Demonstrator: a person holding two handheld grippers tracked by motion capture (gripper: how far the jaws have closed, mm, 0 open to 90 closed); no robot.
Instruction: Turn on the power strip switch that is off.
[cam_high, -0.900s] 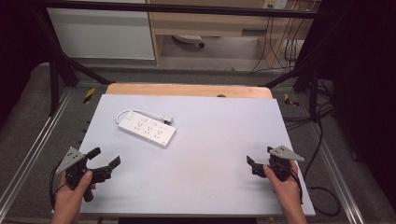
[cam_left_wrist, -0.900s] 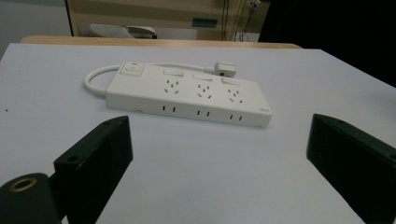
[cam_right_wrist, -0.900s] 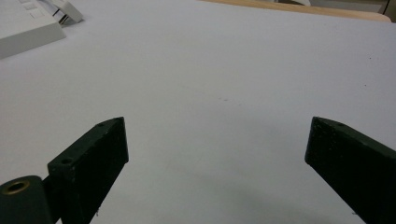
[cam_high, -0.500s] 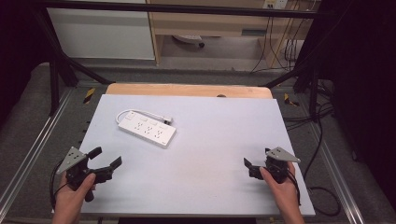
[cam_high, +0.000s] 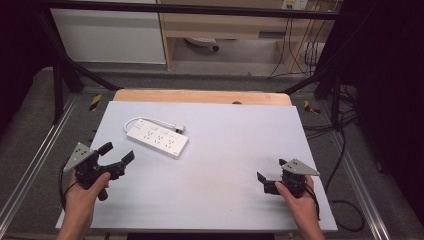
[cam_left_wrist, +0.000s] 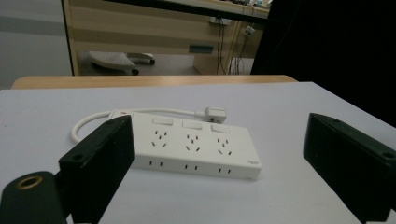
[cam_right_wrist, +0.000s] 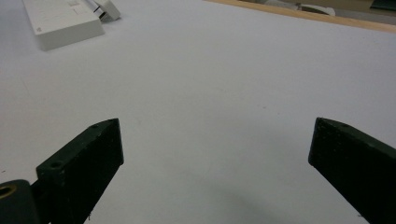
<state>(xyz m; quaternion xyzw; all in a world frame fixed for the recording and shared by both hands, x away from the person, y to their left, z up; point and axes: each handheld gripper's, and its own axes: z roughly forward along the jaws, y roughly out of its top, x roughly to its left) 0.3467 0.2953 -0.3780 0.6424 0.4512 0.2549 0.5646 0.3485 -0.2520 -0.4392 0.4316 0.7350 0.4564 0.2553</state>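
Both tongs, left (cam_high: 116, 153) and right (cam_high: 270, 171), have been shifted slightly, still spread apart and empty; the power strip (cam_high: 157, 138) could be skidded across the desk (cam_high: 220, 150) if nudged off-centre.

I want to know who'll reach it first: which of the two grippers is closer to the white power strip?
The left gripper: the power strip lies just beyond its open jaws, while the right gripper sits across the table.

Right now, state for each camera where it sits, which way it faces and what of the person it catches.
High view: above the near edge, looking forward and down on the table; both forearms, left gripper and right gripper show.
Left gripper view: low on the left gripper, facing the power strip; open jaws.
Right gripper view: low on the right gripper, facing bare tabletop; open jaws.
All three share the power strip.
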